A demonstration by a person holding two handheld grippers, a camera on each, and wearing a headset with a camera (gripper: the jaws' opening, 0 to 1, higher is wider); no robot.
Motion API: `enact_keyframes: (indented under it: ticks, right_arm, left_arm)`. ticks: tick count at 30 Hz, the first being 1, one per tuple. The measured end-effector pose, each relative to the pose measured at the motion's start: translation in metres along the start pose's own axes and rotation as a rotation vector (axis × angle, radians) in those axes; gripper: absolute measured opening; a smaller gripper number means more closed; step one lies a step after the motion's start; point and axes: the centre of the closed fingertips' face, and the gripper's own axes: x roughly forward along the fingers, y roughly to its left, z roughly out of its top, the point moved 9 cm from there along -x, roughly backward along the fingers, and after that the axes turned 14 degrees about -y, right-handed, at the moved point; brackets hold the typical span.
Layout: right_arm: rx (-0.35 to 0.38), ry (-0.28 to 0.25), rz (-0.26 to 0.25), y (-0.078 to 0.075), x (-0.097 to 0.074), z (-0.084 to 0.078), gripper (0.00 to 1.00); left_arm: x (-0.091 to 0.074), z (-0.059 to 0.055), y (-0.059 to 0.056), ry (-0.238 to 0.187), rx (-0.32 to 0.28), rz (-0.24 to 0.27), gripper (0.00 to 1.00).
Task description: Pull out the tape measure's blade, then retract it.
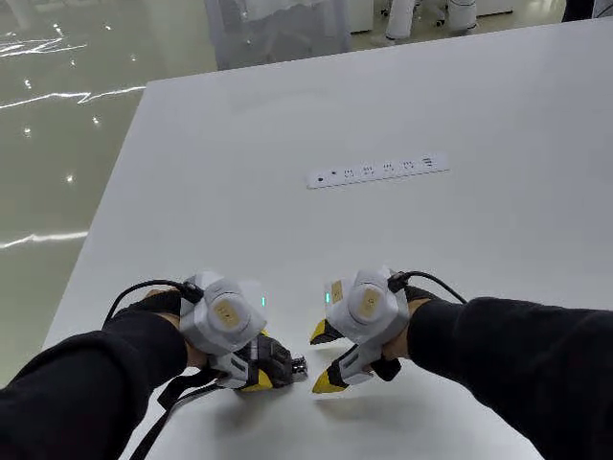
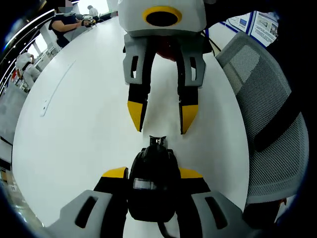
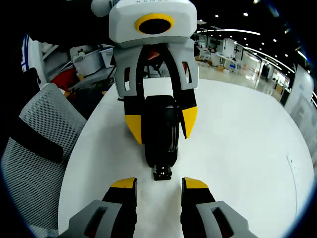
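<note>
Because the end hook (image 3: 162,172) of the blade is small and stands just short of the right gripper (image 1: 323,357), whose jaws are spread apart with nothing between them, a missed catch is judged the chief risk: were the jaws closed too soon or slightly off line, the hook would be passed over or nipped only at its edge, and it could be lost once the pull is begun. A second risk is judged to lie in the case: should the clamp on it be too light, the tape measure (image 1: 278,357) could be twisted or dragged out sideways by the pull, and a blade let go suddenly would be snapped back hard. The tape measure is grasped by its black case between the clenched jaws of the left gripper (image 2: 152,173), low over the near part of the white table (image 1: 431,115); whether it rests on the surface cannot be told. Its hook is pointed right, in line with the gap of the right jaws, close to their yellow tips but apart from them.
</note>
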Motion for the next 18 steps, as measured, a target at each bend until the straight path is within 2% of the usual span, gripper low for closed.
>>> enact_keyframes:
  ticks: [3, 9, 18]
  right_arm:
    - [-0.016, 0.008, -0.013, -0.003, 0.007, 0.000, 0.25]
    - [-0.025, 0.012, -0.007, -0.003, 0.012, 0.001, 0.19]
    - [-0.017, 0.007, -0.011, -0.006, 0.021, 0.001, 0.16]
  left_arm:
    - [0.000, -0.001, 0.001, -0.007, -0.005, -0.004, 0.32]
    - [0.000, -0.001, 0.001, -0.012, -0.010, -0.006, 0.32]
    - [0.000, -0.002, 0.001, -0.014, -0.012, -0.007, 0.32]
